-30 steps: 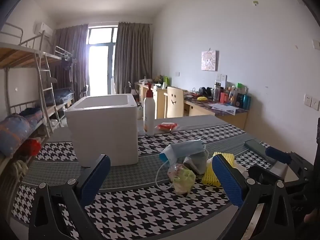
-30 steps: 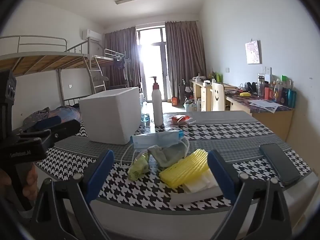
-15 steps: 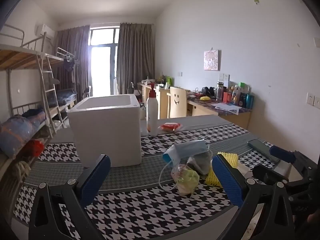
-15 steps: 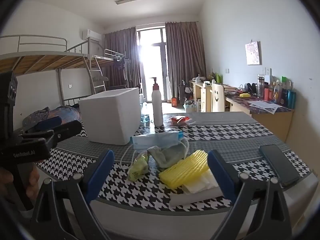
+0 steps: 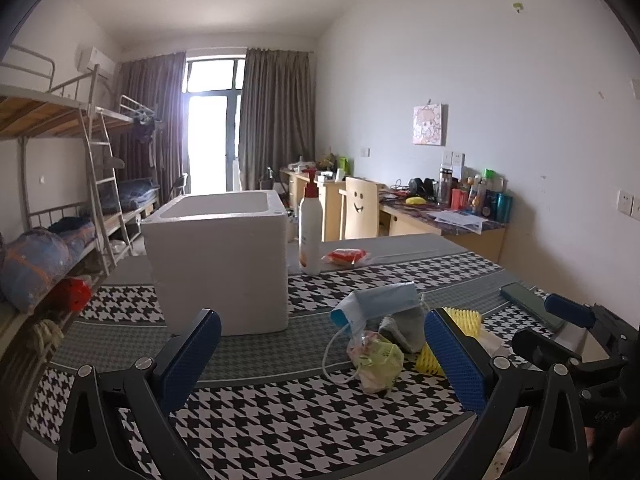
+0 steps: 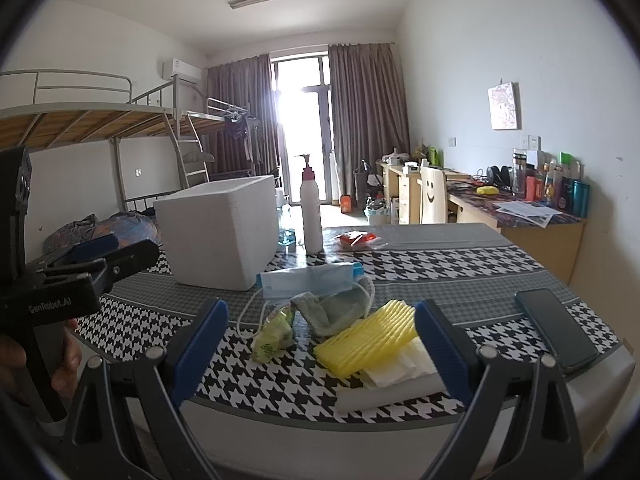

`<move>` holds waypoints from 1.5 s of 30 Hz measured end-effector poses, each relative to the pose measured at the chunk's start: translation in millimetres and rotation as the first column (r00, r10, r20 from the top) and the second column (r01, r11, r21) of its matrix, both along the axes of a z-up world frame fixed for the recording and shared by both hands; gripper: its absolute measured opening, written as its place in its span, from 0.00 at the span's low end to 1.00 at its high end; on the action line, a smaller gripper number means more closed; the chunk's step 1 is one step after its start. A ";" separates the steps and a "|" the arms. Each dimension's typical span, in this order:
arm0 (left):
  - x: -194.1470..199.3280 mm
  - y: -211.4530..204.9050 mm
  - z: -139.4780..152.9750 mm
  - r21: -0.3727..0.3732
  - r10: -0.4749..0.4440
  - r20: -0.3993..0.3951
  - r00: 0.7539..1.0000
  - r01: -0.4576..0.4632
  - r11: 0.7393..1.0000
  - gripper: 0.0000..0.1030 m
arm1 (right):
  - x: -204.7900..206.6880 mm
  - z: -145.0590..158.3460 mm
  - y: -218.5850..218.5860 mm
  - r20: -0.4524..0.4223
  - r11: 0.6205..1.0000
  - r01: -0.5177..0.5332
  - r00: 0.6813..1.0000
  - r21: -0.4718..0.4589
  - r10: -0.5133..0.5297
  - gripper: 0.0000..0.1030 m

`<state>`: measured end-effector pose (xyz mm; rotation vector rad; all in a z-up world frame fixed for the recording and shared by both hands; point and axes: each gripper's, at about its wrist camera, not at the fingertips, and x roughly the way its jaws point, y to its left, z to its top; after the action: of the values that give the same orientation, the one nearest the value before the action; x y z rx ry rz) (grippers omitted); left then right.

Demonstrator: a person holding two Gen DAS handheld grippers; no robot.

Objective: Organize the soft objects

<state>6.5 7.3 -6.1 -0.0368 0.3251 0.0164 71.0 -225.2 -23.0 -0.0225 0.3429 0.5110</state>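
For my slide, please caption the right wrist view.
Open right hand-held gripper facing yellow sponge, face mask and foam box.

The left tongs (image 5: 320, 354) sit slightly higher and farther right than before, so the box (image 5: 224, 264) shifts in view.

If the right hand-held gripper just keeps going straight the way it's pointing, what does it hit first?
Most likely the yellow sponge, which lies low between the open fingers of the right hand-held gripper, on white tissues. Depth is hard to judge; aimed higher, it would reach the grey cloth.
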 end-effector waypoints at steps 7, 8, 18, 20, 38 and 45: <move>-0.5 -4.4 2.2 0.021 -0.011 0.003 1.000 0.010 1.000 0.99 | -1.2 1.0 0.6 0.001 1.000 0.004 1.000 -0.003 -0.004 0.94; -0.4 -4.7 2.5 0.023 -0.009 0.005 1.000 0.009 1.000 0.99 | -0.8 0.9 0.3 0.001 1.000 0.005 1.000 -0.003 -0.005 0.94; 0.8 -2.3 0.8 -0.004 -0.018 -0.012 1.000 0.018 1.000 0.99 | 0.6 -1.2 -1.9 -0.002 1.000 0.011 1.000 -0.001 -0.011 0.94; 2.4 -2.7 -0.3 -0.005 -0.017 -0.020 1.000 0.017 1.000 0.99 | 1.4 -1.3 -2.3 -0.006 1.000 0.012 1.000 -0.001 -0.012 0.94; 32.7 -11.2 -17.5 -0.002 -0.054 -0.114 0.992 0.055 0.999 0.99 | 20.5 -15.5 -2.2 -0.062 0.999 0.030 0.998 -0.026 -0.031 0.94; 42.0 -22.7 -29.6 0.011 -0.101 -0.158 0.982 0.104 0.994 0.99 | 30.3 -22.4 -9.1 -0.093 0.997 0.063 0.993 -0.043 -0.067 0.94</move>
<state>48.4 -15.4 -35.7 0.0007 0.4846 -0.0805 101.2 -234.2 -45.4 -0.0259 0.4450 0.4413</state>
